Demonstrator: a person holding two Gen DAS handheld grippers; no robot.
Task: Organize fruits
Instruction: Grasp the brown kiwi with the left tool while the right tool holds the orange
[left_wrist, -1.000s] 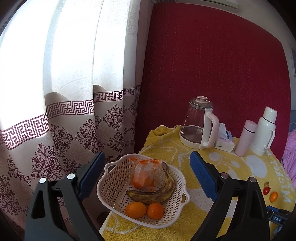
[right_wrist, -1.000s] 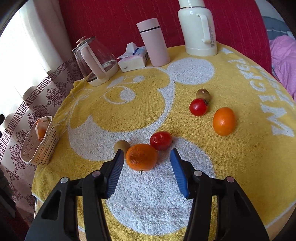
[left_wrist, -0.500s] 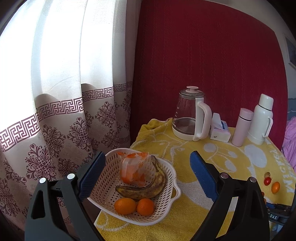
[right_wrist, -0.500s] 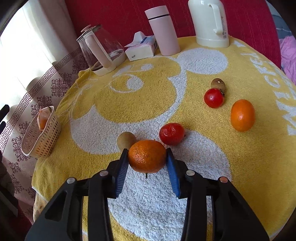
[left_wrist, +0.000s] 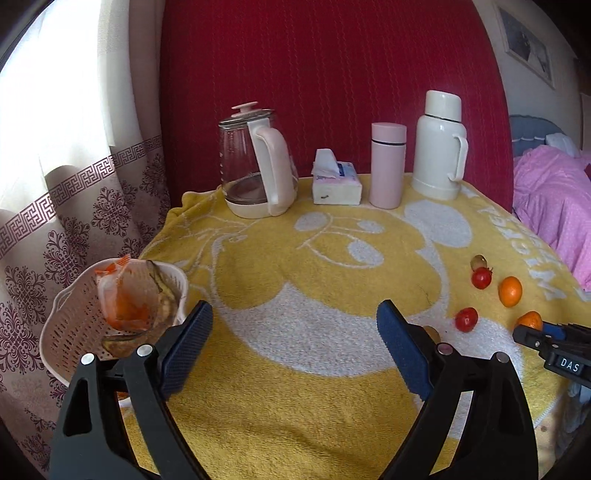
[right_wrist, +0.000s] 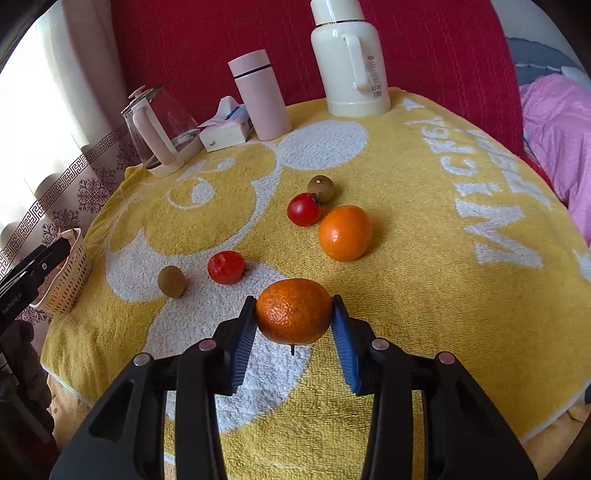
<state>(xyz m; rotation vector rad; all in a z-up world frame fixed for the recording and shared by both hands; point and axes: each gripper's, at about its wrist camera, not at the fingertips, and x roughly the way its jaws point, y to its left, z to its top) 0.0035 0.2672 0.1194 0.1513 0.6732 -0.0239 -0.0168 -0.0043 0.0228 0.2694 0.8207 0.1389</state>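
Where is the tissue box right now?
In the left wrist view, the tissue box stands at the table's back, between the glass kettle and the pink bottle.

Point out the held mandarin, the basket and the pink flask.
held mandarin (right_wrist: 294, 311), right wrist view, middle of its peel.
basket (left_wrist: 70, 325), left wrist view, perforated side wall.
pink flask (right_wrist: 263, 99), right wrist view, middle of its body.

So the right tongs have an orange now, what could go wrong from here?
1. The right tongs pinch the orange only at its sides near the tips, so it could slip out on the way.
2. The basket sits at the table's edge, already holding a bag; a drop may tip it or roll off.
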